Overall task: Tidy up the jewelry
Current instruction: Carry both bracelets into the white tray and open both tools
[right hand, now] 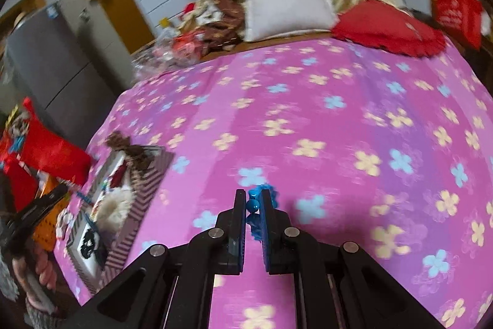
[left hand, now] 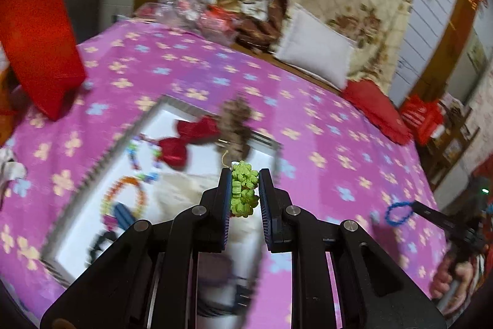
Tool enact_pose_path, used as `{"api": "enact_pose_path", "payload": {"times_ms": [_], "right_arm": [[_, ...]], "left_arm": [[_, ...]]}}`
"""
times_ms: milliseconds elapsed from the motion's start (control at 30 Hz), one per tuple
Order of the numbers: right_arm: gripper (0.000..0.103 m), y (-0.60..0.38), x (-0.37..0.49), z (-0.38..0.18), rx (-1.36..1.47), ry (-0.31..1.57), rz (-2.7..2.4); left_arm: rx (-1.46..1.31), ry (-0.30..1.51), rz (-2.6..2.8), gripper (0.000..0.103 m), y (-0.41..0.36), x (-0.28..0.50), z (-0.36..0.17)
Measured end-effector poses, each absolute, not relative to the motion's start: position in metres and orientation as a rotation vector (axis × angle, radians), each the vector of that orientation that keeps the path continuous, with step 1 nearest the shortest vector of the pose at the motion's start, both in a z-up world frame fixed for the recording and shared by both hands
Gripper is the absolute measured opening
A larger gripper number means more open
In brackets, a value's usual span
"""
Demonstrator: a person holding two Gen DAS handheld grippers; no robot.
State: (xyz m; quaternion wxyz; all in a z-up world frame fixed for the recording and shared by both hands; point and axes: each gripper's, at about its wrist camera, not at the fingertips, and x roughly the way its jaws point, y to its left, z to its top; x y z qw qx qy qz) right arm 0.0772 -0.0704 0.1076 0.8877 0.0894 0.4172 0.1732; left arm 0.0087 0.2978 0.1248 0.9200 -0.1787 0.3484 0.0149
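Support surface: bed covered by a pink floral sheet. Directly on it: striped-rim tray (ahead-left of the left tool), white pillow and red cushion far ahead.

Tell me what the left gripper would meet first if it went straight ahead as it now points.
Probably the brown fuzzy piece on the far rim of the white tray. The left gripper holds a green scrunchie; depth is unclear in the blur.

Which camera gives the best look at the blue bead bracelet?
The left wrist view: the blue bracelet shows as a whole loop hanging from the right gripper. The right wrist view shows only a few blue beads pinched between the jaws.
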Motion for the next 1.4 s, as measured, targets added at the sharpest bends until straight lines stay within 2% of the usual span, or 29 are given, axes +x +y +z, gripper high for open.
{"api": "enact_pose_path", "payload": {"times_ms": [233, 467, 767, 1167, 1233, 1267, 1300, 1333, 1400], "right_arm": [[0.008, 0.017, 0.071, 0.129, 0.07, 0.873, 0.466], [0.008, 0.123, 0.089, 0.13, -0.021, 0.911, 0.572], [0.008, 0.258, 0.137, 0.098, -0.109, 0.99, 0.64], [0.008, 0.264, 0.17, 0.055, -0.104, 1.067, 0.535], [0.008, 0.26, 0.169, 0.055, -0.104, 1.068, 0.522], [0.009, 0.256, 0.167, 0.057, -0.1, 1.068, 0.518], [0.016, 0.254, 0.166, 0.059, -0.094, 1.066, 0.521], [0.029, 0.251, 0.164, 0.061, -0.09, 1.059, 0.523], [0.045, 0.242, 0.157, 0.069, -0.085, 1.017, 0.509]], "left_arm": [[-0.527, 0.758, 0.08, 0.016, 0.367, 0.029, 0.089], [-0.619, 0.788, 0.123, 0.016, 0.403, 0.047, 0.065], [-0.723, 0.738, 0.058, 0.016, 0.431, 0.067, 0.057], [-0.683, 0.78, 0.023, 0.016, 0.42, 0.088, 0.046], [-0.706, 0.772, 0.014, 0.02, 0.423, 0.086, 0.048], [-0.709, 0.765, 0.013, 0.028, 0.424, 0.084, 0.05], [-0.708, 0.754, 0.013, 0.036, 0.424, 0.082, 0.053], [-0.706, 0.74, 0.011, 0.039, 0.424, 0.079, 0.057], [-0.699, 0.725, 0.006, 0.042, 0.422, 0.076, 0.063]]}}
